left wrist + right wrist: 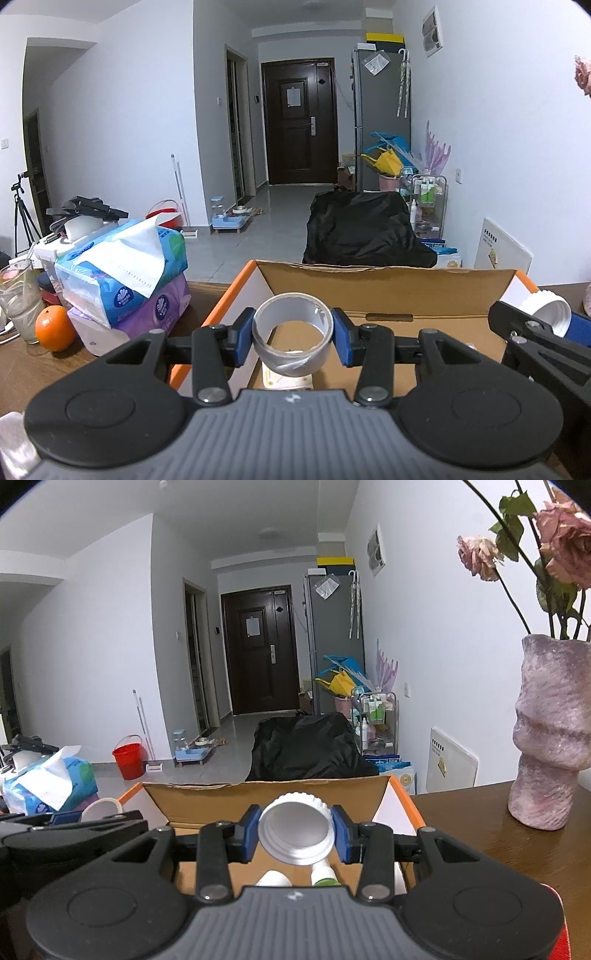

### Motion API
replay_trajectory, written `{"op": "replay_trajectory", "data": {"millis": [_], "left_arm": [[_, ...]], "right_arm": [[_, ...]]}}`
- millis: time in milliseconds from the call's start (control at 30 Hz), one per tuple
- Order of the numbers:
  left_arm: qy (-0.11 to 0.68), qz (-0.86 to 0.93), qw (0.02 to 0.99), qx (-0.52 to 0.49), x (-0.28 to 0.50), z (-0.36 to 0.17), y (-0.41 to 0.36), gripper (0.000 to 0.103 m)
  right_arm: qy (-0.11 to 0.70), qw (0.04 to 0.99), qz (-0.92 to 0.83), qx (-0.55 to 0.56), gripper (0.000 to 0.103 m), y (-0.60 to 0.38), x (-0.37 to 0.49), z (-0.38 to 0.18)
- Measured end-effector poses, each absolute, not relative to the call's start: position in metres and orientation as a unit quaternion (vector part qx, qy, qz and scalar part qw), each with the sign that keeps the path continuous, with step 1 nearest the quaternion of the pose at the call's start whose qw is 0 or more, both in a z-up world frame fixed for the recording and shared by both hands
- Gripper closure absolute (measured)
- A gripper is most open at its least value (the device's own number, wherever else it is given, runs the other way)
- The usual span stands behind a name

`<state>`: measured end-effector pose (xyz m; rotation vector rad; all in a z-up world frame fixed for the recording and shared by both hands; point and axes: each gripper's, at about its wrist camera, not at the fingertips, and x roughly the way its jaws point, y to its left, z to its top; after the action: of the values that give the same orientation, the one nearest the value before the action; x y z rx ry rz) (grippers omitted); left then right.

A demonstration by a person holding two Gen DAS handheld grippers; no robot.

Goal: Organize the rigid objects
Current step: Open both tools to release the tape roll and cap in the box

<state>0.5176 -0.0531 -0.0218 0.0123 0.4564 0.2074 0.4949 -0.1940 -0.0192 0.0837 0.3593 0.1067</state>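
Note:
My left gripper (293,338) is shut on a grey tape roll (292,336) and holds it above the open cardboard box (388,288) with orange edges. My right gripper (295,832) is shut on a white ribbed plastic lid (295,829) and holds it over the same box (266,795). The lid also shows at the right of the left wrist view (548,310). The tape roll shows at the left of the right wrist view (101,808). Inside the box lie a white bottle (273,878) and a green-labelled bottle (325,873), partly hidden by my right gripper.
Stacked tissue packs (122,280), an orange (54,328) and a glass (20,299) stand left of the box on the wooden table (22,369). A pink vase (550,731) with dried roses stands to the right on the table (480,834).

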Motion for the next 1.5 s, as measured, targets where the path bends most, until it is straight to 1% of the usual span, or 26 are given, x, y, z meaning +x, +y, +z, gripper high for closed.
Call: {"op": "replay_trajectory", "data": {"millis": [300,700,733,767,800,833,867,900,933,1000,1033,1100,1167,1500], "left_arm": [[0.246,0.115,0.963,0.004,0.537,-0.033,-0.044,0.058],[0.247,0.113,0.962,0.016,0.544,-0.039,-0.045,0.058],[0.248,0.112,0.962,0.016,0.544,-0.039,-0.045,0.057],[0.249,0.111,0.962,0.015,0.543,-0.039,-0.044,0.053],[0.25,0.11,0.962,0.015,0.543,-0.038,-0.044,0.051],[0.25,0.111,0.962,0.015,0.543,-0.038,-0.043,0.044],[0.25,0.113,0.962,0.014,0.542,-0.038,-0.043,0.03],[0.247,0.117,0.962,0.013,0.541,-0.037,-0.042,0.025],[0.242,0.123,0.962,0.015,0.539,-0.036,-0.042,0.02],[0.236,0.133,0.962,0.022,0.537,-0.035,-0.042,0.008],[0.234,0.14,0.962,0.023,0.537,-0.035,-0.042,0.0],[0.231,0.15,0.961,0.025,0.535,-0.034,-0.041,0.0],[0.234,0.147,0.961,0.021,0.535,-0.034,-0.04,0.0],[0.24,0.148,0.959,0.019,0.534,-0.034,-0.039,0.0]], "right_arm": [[0.193,0.979,0.051,0.037,0.064,-0.19,0.506,-0.027],[0.205,0.977,0.05,0.037,0.064,-0.192,0.514,-0.03],[0.208,0.976,0.05,0.038,0.064,-0.193,0.514,-0.03],[0.21,0.976,0.049,0.038,0.064,-0.194,0.515,-0.03],[0.212,0.976,0.045,0.038,0.061,-0.194,0.515,-0.03],[0.213,0.975,0.041,0.039,0.057,-0.196,0.516,-0.03],[0.216,0.975,0.038,0.04,0.047,-0.198,0.517,-0.03],[0.217,0.975,0.035,0.044,0.039,-0.199,0.517,-0.029],[0.217,0.975,0.031,0.046,0.036,-0.201,0.517,-0.029],[0.214,0.975,0.025,0.048,0.027,-0.203,0.517,-0.028],[0.214,0.975,0.023,0.05,0.023,-0.204,0.518,-0.027],[0.212,0.976,0.022,0.052,0.006,-0.205,0.518,-0.027],[0.209,0.976,0.022,0.05,0.001,-0.205,0.517,-0.028],[0.212,0.976,0.019,0.053,0.0,-0.206,0.515,-0.027]]}}
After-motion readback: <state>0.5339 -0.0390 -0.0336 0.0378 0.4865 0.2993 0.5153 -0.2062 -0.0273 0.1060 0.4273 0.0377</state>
